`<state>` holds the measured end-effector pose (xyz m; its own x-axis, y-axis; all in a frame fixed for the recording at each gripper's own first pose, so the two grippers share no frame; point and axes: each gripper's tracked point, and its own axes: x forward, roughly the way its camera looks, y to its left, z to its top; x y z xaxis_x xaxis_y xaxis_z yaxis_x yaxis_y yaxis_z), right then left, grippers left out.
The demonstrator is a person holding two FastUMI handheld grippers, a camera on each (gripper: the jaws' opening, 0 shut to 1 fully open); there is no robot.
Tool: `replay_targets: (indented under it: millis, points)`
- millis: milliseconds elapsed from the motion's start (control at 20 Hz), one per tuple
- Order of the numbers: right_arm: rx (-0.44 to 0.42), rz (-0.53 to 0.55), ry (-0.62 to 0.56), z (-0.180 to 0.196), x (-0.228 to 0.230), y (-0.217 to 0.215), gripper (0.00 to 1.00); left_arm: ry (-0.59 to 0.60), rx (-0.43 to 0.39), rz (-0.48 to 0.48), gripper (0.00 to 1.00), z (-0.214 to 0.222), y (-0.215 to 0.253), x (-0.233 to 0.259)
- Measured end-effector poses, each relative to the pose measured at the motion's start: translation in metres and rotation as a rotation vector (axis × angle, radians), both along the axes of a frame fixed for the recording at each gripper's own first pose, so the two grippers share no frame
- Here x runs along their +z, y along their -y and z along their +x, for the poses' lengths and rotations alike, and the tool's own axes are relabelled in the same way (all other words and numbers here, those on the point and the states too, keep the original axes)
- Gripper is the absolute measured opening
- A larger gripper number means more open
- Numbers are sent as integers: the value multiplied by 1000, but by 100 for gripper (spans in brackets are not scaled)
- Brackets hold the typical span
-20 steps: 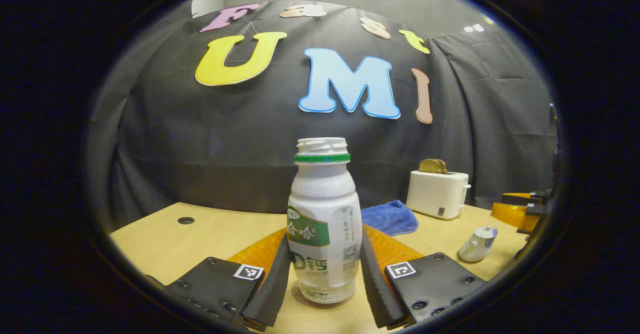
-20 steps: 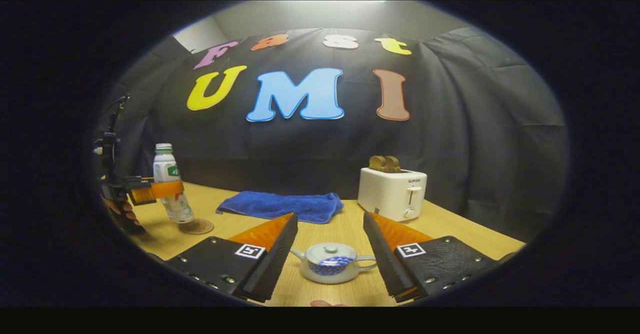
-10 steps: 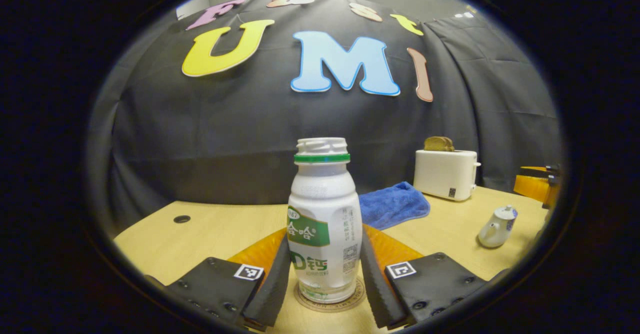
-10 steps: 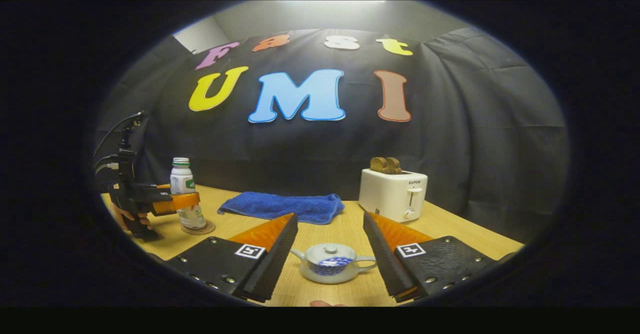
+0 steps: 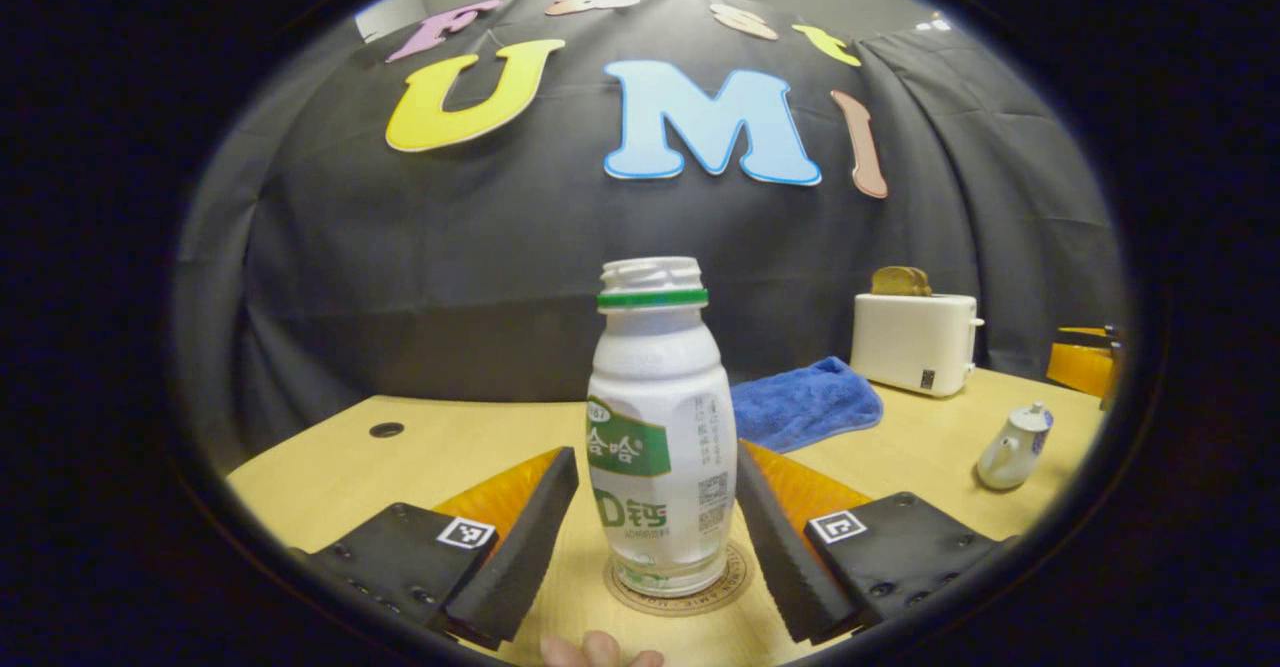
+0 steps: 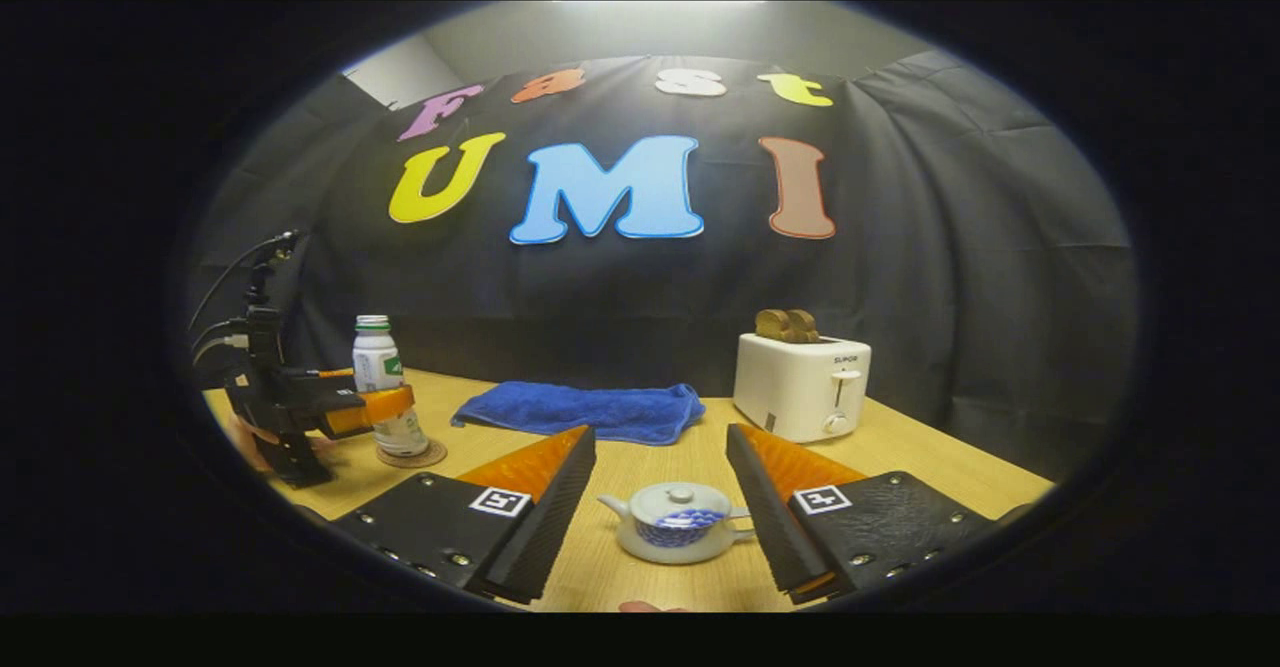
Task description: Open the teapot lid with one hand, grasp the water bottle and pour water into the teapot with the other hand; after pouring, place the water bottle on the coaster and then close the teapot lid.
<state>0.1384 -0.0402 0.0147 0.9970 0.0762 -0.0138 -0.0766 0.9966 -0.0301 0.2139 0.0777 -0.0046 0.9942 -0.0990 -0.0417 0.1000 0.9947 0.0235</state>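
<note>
Both hand-held gripper units level: left (image 5: 655,537) straddles bottle (image 5: 660,447), right (image 6: 660,507) flanks teapot (image 6: 680,535).

In the left gripper view, the water bottle (image 5: 660,427) stands upright and uncapped on the round coaster (image 5: 680,590) on the bench (image 5: 440,447). The left tool (image 5: 655,537) sits around it with its fingers spread, a gap showing on each side of the bottle. Behind lie a blue towel (image 5: 805,403) and a white toaster (image 5: 915,343). The teapot (image 5: 1015,434), lid on, stands far right. A fingertip (image 5: 600,649) peeks in below.
</note>
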Motion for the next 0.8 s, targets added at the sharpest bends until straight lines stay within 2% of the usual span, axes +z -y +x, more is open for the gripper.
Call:
replay_targets:
  millis: [100, 150, 250, 300, 350, 400, 450, 500, 600, 700, 800]
  points:
    - [8, 4, -4, 0, 0, -2, 81, 8, -14, -20, 100, -8, 4, 6]
    - [12, 6, -2, -2, 1, -4, 81, 15, -14, -24, 90, -12, 3, 8]
    - [25, 8, 5, -5, 5, -8, 81, 19, 3, -15, 90, -22, -2, 11]
    - [31, 6, 10, -7, 8, -11, 80, 13, 10, -13, 100, -28, -7, 11]
    - [37, 4, 14, -11, 10, -15, 81, 6, 16, -16, 100, -36, -8, 11]
    - [45, -1, 16, -15, 12, -20, 80, 3, 18, -24, 90, -49, -11, 11]
    - [47, -8, 19, -20, 13, -24, 80, 13, 17, -33, 100, -64, -11, 15]
    - [40, -20, 15, -26, 11, -27, 81, 33, 15, -40, 100, -82, -10, 21]
    - [32, -32, -32, -38, -4, -36, 81, 50, 7, -58, 100, -117, 4, 26]
    - [61, 17, -79, -55, -17, -57, 85, 84, -7, -49, 100, -152, 29, 39]
    - [55, 48, -90, -71, -23, -68, 85, 147, -15, 13, 100, -179, 53, 52]
